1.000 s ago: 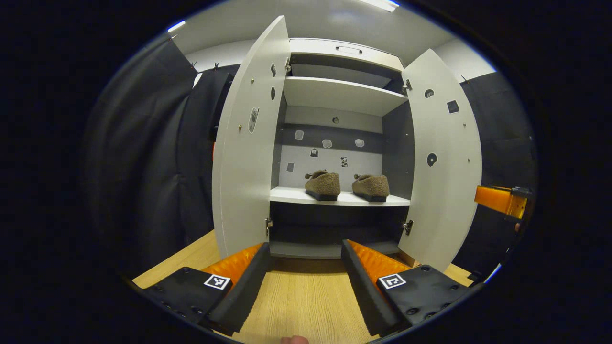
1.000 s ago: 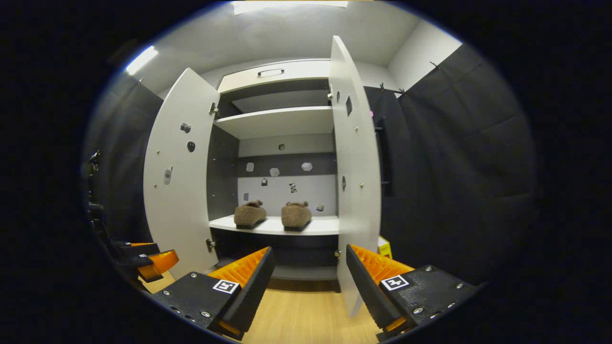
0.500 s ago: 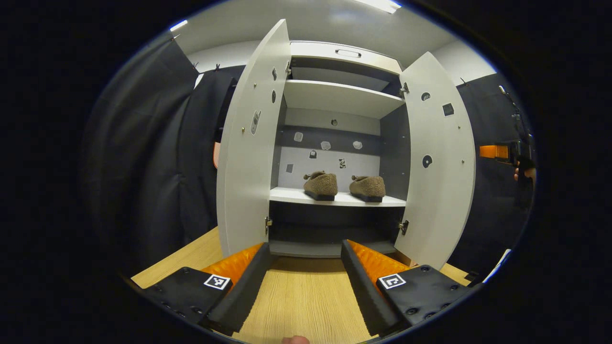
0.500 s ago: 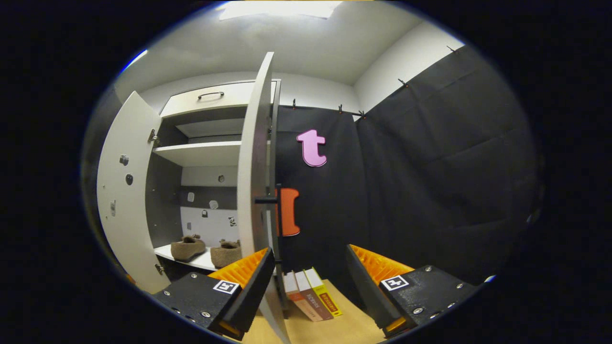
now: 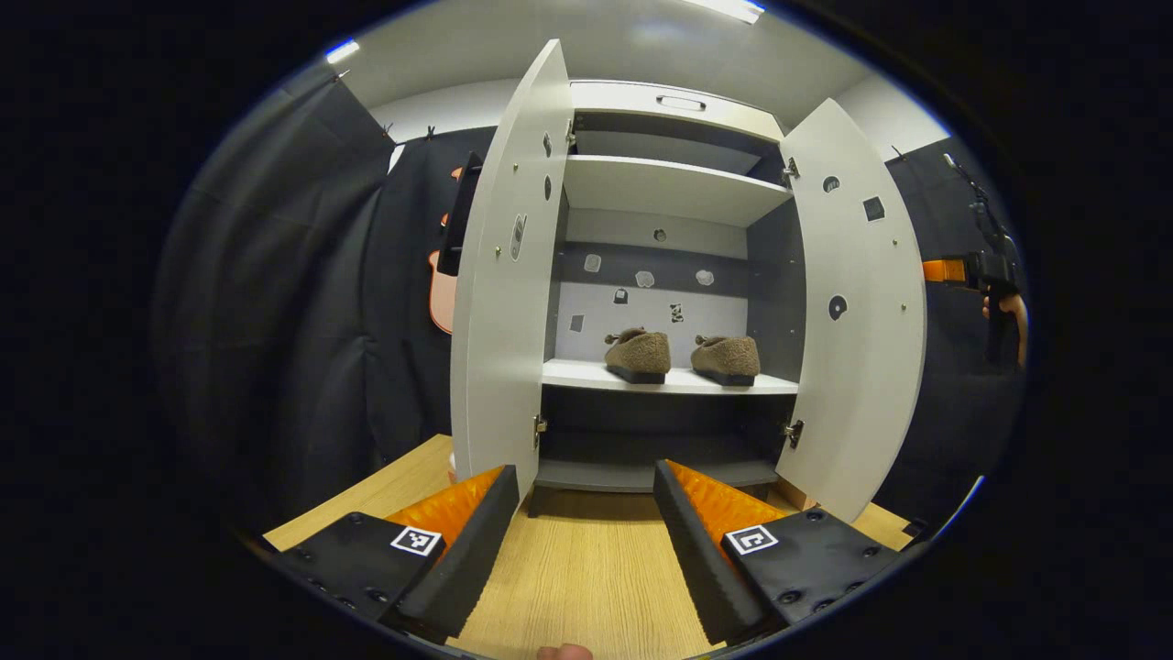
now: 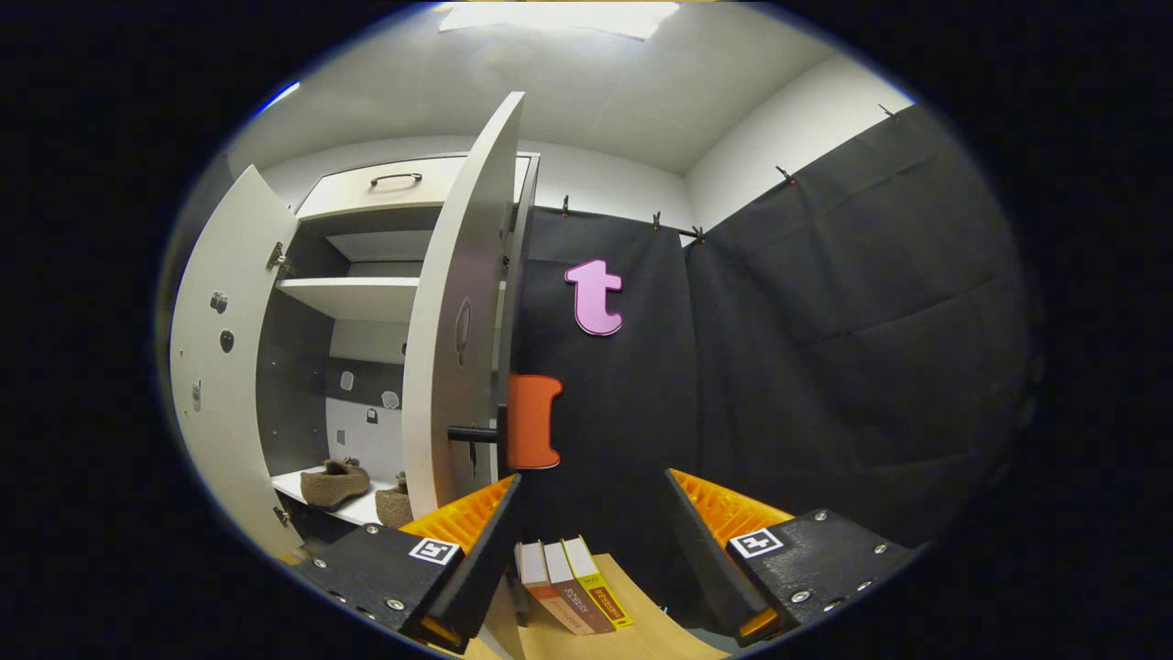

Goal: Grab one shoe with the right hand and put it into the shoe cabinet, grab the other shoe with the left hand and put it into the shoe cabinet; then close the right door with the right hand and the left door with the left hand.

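Beside the right door [image 6: 458, 348], three books [image 6: 573, 598] bear spine lettering, perhaps unreadable.

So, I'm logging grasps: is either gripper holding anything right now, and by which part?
Nothing is held. The left gripper and the right gripper are both open with nothing between their fingers.

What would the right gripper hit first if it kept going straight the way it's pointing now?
Most likely the black cloth wall. The open right gripper aims past the outer side of the white right cabinet door, whose black handle sits just left of that line. Depth is unclear, so the door could be grazed.
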The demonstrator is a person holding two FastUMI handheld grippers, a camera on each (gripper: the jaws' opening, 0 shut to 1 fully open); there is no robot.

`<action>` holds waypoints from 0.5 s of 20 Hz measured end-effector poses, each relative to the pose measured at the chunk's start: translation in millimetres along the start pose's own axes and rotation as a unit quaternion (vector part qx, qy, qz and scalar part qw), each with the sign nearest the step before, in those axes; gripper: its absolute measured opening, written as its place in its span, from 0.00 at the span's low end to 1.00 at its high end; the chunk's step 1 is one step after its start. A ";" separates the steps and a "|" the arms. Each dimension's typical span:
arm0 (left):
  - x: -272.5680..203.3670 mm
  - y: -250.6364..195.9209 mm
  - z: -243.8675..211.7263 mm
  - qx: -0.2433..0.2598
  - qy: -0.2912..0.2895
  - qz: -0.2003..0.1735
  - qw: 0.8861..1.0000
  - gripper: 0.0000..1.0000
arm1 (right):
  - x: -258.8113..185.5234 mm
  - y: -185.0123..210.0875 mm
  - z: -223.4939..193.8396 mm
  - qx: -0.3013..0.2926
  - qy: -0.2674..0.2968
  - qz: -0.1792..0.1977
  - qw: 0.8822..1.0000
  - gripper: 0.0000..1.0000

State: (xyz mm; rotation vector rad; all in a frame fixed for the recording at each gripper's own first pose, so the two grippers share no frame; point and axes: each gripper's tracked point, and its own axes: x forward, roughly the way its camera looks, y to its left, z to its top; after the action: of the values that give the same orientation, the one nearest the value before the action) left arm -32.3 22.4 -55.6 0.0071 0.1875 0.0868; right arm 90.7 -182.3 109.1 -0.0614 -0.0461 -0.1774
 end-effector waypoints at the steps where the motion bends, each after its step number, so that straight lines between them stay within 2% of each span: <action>1: 0.8 -0.3 1.6 0.001 -0.003 -0.001 1.000 0.97 | -0.1 1.4 0.2 -0.002 -0.001 0.002 1.000 0.91; 5: 3.7 -4.7 5.1 -0.002 -0.010 -0.010 1.000 0.96 | -4.9 9.4 3.0 -0.019 -0.004 -0.002 1.000 0.89; 6: 4.0 -5.6 4.0 -0.002 -0.008 -0.013 1.000 0.96 | -6.2 13.2 3.2 -0.019 -0.004 -0.001 1.000 0.97; 7: 3.8 -5.5 4.4 -0.001 -0.008 -0.014 1.000 0.96 | -7.0 17.3 3.5 -0.018 -0.003 0.003 1.000 0.89; 10: 4.5 -6.6 4.6 -0.001 -0.011 -0.020 1.000 0.97 | -12.6 36.7 3.8 -0.005 0.000 0.025 1.000 0.88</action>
State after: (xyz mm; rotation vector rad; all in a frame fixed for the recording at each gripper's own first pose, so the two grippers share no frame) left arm -26.4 16.2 -52.1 0.0021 0.1647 0.0473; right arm 84.6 -143.8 110.2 -0.0734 -0.0445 -0.1279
